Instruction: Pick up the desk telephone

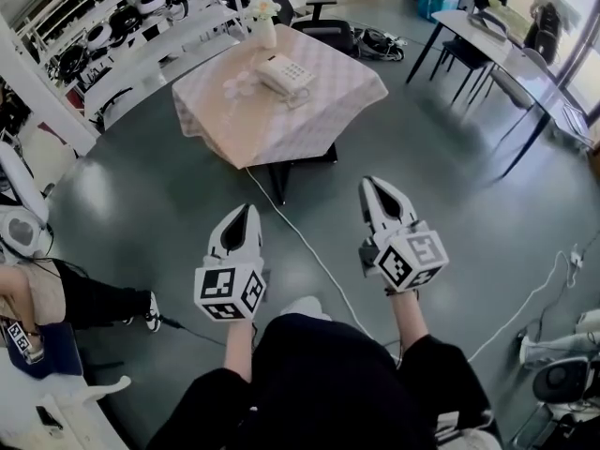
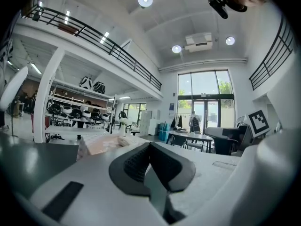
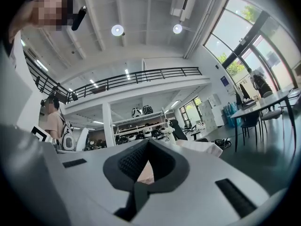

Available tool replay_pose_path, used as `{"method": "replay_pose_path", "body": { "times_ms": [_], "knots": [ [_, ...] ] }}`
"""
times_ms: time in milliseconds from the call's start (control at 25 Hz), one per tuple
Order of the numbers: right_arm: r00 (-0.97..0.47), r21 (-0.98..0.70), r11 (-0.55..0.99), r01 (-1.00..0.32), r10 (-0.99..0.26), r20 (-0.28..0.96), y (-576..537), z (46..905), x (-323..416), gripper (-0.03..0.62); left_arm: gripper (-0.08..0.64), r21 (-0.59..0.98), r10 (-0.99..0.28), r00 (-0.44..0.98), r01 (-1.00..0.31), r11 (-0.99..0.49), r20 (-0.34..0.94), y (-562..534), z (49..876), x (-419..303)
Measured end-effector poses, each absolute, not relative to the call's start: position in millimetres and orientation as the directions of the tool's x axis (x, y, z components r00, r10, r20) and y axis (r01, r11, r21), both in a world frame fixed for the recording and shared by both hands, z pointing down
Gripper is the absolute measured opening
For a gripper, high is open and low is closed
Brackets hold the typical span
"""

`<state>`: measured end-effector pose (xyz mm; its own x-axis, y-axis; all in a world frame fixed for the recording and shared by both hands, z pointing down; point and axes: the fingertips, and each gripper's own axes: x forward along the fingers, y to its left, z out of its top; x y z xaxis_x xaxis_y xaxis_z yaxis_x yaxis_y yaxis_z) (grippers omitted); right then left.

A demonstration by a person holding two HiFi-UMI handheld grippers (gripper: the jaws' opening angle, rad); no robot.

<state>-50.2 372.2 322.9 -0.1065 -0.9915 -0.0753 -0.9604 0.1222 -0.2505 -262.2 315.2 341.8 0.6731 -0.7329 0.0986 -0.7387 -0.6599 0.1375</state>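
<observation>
The white desk telephone (image 1: 284, 75) lies on a small table with a pale checked cloth (image 1: 309, 120), far ahead of me across the grey floor. A white vase with a flower (image 1: 266, 24) stands just behind it. My left gripper (image 1: 247, 211) and right gripper (image 1: 371, 185) are held side by side over the floor, well short of the table, both pointing towards it. Both are shut with nothing between the jaws. In the left gripper view the closed tips (image 2: 149, 145) sit beside the table's cloth (image 2: 99, 146). In the right gripper view the closed tips (image 3: 147, 143) hide most of the table.
A white cable (image 1: 314, 251) runs across the floor from under the table towards me. A black office chair (image 1: 326, 28) stands behind the table. Desks and chairs (image 1: 506, 50) fill the right, racks of gear (image 1: 122, 22) the back left. A seated person (image 1: 89, 300) is at my left.
</observation>
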Motion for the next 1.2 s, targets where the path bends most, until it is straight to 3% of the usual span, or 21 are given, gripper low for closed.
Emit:
{"method": "replay_pose_path", "body": {
  "times_ms": [1200],
  "knots": [
    [-0.079, -0.303, 0.063, -0.951, -0.996, 0.038, 139.6, 372.8, 19.4, -0.008, -0.002, 0.221, -0.662, 0.722, -0.692, -0.687, 0.201, 88.8, 396.7, -165.9]
  ]
}}
